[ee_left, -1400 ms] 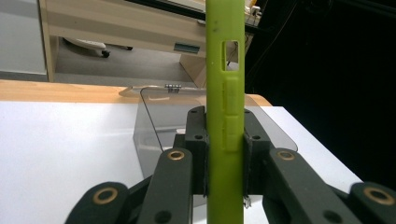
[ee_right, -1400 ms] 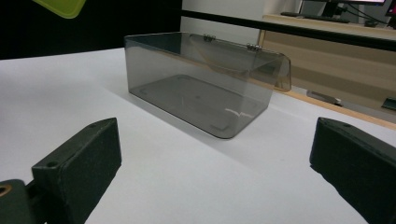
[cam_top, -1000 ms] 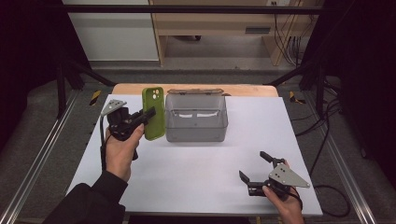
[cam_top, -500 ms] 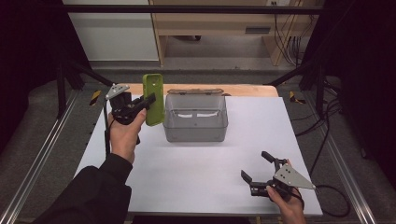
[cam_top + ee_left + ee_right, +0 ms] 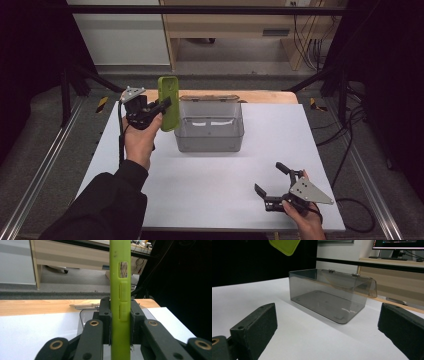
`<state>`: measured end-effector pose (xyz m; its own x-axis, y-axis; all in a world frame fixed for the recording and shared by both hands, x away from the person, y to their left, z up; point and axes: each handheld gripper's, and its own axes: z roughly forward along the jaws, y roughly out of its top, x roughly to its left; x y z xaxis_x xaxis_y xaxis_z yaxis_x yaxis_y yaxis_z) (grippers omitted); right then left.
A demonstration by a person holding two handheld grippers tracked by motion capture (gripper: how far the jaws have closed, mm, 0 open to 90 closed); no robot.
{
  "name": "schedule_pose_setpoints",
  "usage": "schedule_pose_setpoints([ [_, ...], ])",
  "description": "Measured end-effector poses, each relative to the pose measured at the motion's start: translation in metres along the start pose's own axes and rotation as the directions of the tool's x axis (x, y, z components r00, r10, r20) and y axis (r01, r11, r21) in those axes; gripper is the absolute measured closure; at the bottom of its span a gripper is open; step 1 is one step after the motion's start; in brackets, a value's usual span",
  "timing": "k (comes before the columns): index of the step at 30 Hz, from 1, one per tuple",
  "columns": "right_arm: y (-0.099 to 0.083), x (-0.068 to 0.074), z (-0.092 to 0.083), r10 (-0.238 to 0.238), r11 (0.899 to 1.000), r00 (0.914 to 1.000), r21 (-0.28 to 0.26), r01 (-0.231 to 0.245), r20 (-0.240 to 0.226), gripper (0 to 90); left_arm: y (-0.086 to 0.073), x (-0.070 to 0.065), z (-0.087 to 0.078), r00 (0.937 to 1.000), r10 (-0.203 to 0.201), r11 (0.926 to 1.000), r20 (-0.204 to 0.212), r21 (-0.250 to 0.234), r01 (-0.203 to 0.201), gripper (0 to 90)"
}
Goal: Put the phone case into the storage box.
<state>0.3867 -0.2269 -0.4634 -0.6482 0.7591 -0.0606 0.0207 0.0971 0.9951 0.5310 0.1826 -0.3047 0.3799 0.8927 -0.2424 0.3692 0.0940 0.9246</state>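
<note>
A lime-green phone case [image 5: 168, 102] hangs in the air just left of a clear smoky plastic box [image 5: 210, 131] with its hinged lid folded back. My left gripper [image 5: 161, 106] is shut on the case's edge; in the left gripper view the case [image 5: 120, 300] stands upright between the jaws. A corner of the case [image 5: 284, 246] shows at the top of the right gripper view, above and left of the box [image 5: 329, 296]. My right gripper [image 5: 269, 180] rests near the table's front right, open and holding nothing.
The white table top [image 5: 210, 175] has a wooden strip [image 5: 260, 96] along its far edge behind the box. Metal rails [image 5: 40, 165] run down both sides. A wooden desk [image 5: 235, 25] and cables [image 5: 310, 45] stand beyond the table.
My left gripper has lifted the green case off the table and tilted it upright, carrying it up beside the box's left wall. The right gripper has stayed almost still.
</note>
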Motion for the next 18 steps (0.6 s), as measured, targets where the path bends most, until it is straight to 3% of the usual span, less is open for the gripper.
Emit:
schedule_pose_setpoints([
  [7, 0.000, 0.001, 0.001, 0.003, 1.000, 1.0000, 0.010, -0.003, 0.000, 2.5, -0.001, -0.010, 0.013, 0.9991, 0.039, 0.9992, -0.019, 0.000, -0.039, 77.1],
  [9, 0.000, 0.001, 0.001, 0.002, 1.000, 1.0000, 0.012, -0.002, 0.001, 2.5, -0.004, -0.013, 0.017, 0.9964, 0.077, 0.9970, -0.037, -0.008, -0.077, 77.1],
  [12, 0.004, 0.000, -0.002, 0.063, 0.997, 0.9979, -0.034, -0.063, -0.017, 2.5, -0.007, -0.018, 0.023, 0.9930, 0.108, 0.9940, -0.048, -0.013, -0.109, 77.1],
  [14, 0.005, -0.001, -0.004, 0.092, 0.994, 0.9957, -0.060, -0.093, -0.015, 2.5, -0.009, -0.019, 0.028, 0.9942, 0.098, 0.9951, -0.046, -0.007, -0.098, 77.2],
  [18, 0.002, -0.004, -0.003, 0.061, 0.998, 0.9981, -0.026, -0.061, 0.010, 2.2, -0.012, -0.021, 0.036, 0.9954, 0.086, 0.9963, -0.043, 0.000, -0.086, 77.1],
])
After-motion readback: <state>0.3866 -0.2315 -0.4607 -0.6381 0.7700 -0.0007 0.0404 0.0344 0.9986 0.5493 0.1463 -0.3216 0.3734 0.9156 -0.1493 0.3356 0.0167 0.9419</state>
